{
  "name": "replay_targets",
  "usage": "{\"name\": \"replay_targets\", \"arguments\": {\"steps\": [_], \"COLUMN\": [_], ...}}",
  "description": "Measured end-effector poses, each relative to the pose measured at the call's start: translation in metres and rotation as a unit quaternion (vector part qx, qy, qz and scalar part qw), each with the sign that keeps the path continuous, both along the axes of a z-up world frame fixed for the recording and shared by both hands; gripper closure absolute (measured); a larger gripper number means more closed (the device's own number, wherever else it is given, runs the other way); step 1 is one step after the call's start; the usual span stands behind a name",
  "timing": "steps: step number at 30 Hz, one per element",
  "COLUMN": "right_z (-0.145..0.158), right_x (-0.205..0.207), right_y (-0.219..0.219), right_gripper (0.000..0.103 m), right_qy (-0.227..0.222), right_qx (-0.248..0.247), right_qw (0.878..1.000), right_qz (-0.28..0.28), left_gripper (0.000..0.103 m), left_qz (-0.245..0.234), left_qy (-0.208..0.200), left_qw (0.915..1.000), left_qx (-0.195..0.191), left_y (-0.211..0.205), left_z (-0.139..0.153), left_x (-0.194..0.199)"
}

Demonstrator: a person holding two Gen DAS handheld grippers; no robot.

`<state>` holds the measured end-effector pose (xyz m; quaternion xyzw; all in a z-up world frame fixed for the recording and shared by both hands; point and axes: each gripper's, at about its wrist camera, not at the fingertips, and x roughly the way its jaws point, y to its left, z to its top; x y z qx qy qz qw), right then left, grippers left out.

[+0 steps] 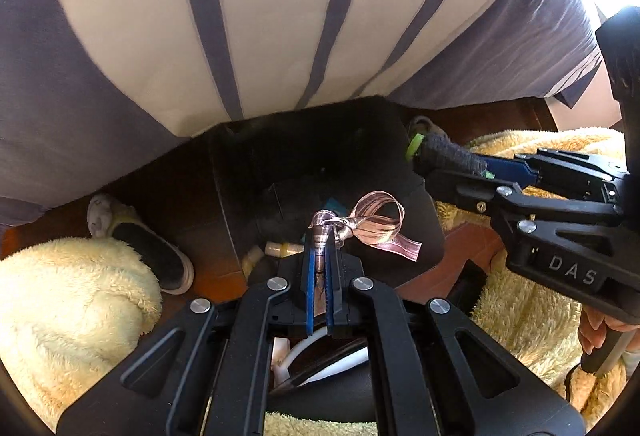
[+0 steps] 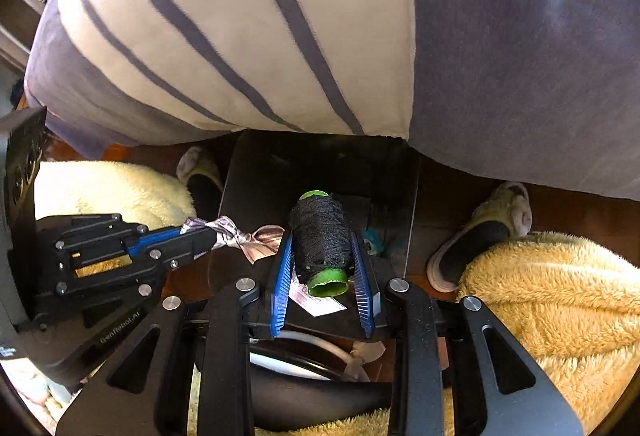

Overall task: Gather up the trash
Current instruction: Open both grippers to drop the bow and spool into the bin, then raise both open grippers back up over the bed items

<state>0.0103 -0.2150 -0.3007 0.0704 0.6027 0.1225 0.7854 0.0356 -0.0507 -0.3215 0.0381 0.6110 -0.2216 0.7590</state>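
Note:
A pink and silver ribbon (image 1: 376,224) is pinched in my left gripper (image 1: 320,236), its loops hanging past the tips. My right gripper (image 2: 322,236) is shut on a spool of black thread (image 2: 320,232) with a green core, held lengthwise between the blue pads. Both grippers point down over a black bin (image 1: 304,156), whose dark inside shows below them. The right wrist view shows the left gripper (image 2: 212,236) and ribbon (image 2: 248,240) at the left of the bin (image 2: 280,164). In the left wrist view the right gripper (image 1: 424,152) with its spool (image 1: 448,152) is at the bin's right rim.
A striped white and purple bedcover (image 1: 280,16) overhangs the bin's far side. Slippers (image 1: 148,248) (image 2: 476,236) lie on the wooden floor on both sides. Fluffy yellow fabric (image 1: 72,300) (image 2: 552,300) flanks the bin. A small pale bottle (image 1: 280,248) lies inside the bin.

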Motion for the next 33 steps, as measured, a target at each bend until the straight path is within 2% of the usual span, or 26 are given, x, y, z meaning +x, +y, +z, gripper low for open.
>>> {"name": "replay_targets", "arguments": {"steps": [6, 8, 12, 14, 15, 17, 20, 24, 33], "right_z": [0.000, 0.000, 0.005, 0.010, 0.012, 0.020, 0.030, 0.043, 0.076], "right_x": [0.009, 0.011, 0.014, 0.014, 0.014, 0.014, 0.013, 0.011, 0.001], "right_y": [-0.003, -0.004, -0.008, -0.012, -0.014, -0.017, -0.022, -0.029, -0.037], "right_gripper": [0.070, 0.064, 0.059, 0.051, 0.049, 0.037, 0.022, 0.018, 0.017], "right_qy": [-0.002, -0.004, -0.012, -0.021, -0.025, -0.037, -0.056, -0.073, -0.108], "right_qx": [0.003, 0.003, 0.000, -0.003, -0.005, -0.011, -0.025, -0.032, -0.035], "right_qw": [1.000, 1.000, 1.000, 1.000, 0.999, 0.999, 0.997, 0.995, 0.992], "right_qz": [-0.005, -0.007, -0.015, -0.020, -0.023, -0.029, -0.041, -0.053, -0.062], "left_gripper": [0.091, 0.079, 0.063, 0.044, 0.039, 0.022, 0.008, 0.008, 0.008], "left_qz": [0.004, 0.007, 0.012, 0.016, 0.018, 0.021, 0.026, 0.022, 0.024], "left_qy": [0.010, 0.011, 0.005, 0.001, -0.002, -0.010, -0.018, -0.025, -0.070], "left_qw": [0.9999, 0.9999, 0.9998, 0.9998, 0.9997, 0.9995, 0.9994, 0.9994, 0.9970], "left_qx": [0.003, 0.006, 0.011, 0.015, 0.017, 0.019, 0.012, -0.007, -0.026], "left_y": [0.001, 0.002, 0.004, 0.005, 0.006, 0.007, 0.011, 0.013, 0.018], "left_z": [-0.006, -0.005, -0.003, 0.000, 0.002, 0.007, 0.015, 0.027, 0.061], "left_x": [0.003, 0.003, 0.004, 0.004, 0.004, 0.004, 0.003, -0.001, -0.011]}}
